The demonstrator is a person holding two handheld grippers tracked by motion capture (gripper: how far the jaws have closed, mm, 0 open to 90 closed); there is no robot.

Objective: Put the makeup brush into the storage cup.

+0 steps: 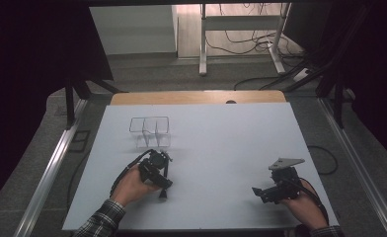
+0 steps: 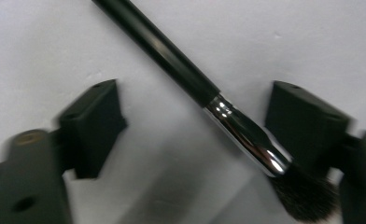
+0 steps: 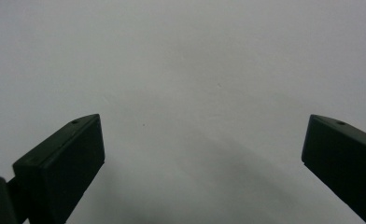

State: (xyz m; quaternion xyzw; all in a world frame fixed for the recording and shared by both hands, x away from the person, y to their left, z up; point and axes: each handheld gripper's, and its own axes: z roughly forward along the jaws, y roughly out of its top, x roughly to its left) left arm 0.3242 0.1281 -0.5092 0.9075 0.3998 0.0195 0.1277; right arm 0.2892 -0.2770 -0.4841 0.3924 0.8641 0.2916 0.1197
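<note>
White sheeting covers the table (image 1: 221, 138) in the high view, with a clear plastic organizer (image 1: 150, 131) at about ten o'clock, the left gripper (image 1: 163, 190) just below it over a dark brush, and the right gripper (image 1: 257, 191) well apart at four o'clock, pointing left. Along the left gripper (image 2: 190, 116) view, the jaws stand spread with the brush (image 2: 204, 98) lying slantwise between them, handle toward eleven o'clock, bristles at five o'clock beside the right-hand jaw. Along the right gripper (image 3: 202, 140) view, the jaws stand wide apart over bare white surface.
</note>
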